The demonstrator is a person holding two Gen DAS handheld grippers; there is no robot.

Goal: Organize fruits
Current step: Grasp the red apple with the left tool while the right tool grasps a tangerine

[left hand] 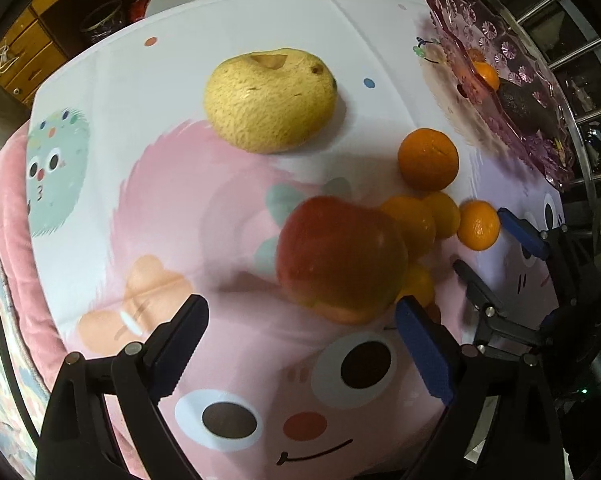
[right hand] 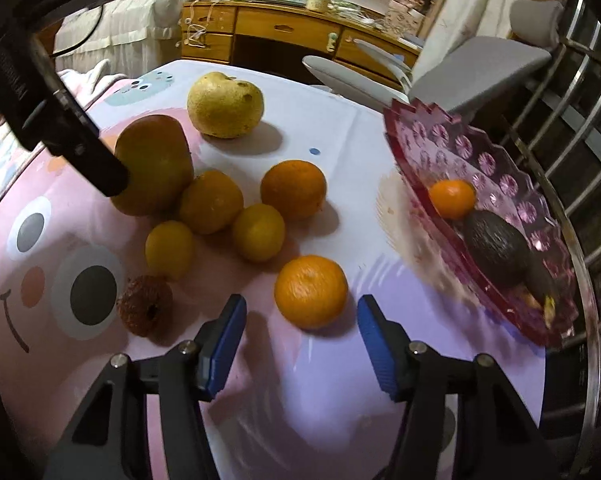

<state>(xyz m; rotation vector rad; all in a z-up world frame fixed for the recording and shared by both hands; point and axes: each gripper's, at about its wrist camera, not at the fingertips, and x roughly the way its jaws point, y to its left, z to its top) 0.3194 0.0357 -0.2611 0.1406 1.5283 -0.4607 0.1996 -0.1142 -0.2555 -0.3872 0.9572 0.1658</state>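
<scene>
A red and yellow mango (left hand: 340,260) lies on the cartoon tablecloth just ahead of my left gripper (left hand: 300,308), whose jaws stand wide open on either side of its near end without touching it. An orange (right hand: 310,290) sits between the tips of my right gripper (right hand: 300,304), with small gaps to both blue pads (right hand: 224,344); that gripper is open. Several more oranges and yellow citrus (right hand: 258,232) cluster beside the mango. A big yellow fruit (left hand: 270,100) lies farther back. The pink glass plate (right hand: 480,160) holds an orange (right hand: 452,199) and an avocado (right hand: 496,248).
A small red bumpy fruit (right hand: 144,306) lies at the left of the cluster. A metal railing (right hand: 580,240) runs close behind the plate at the table's right edge. A grey chair (right hand: 480,64) and a wooden desk (right hand: 284,32) stand beyond the table.
</scene>
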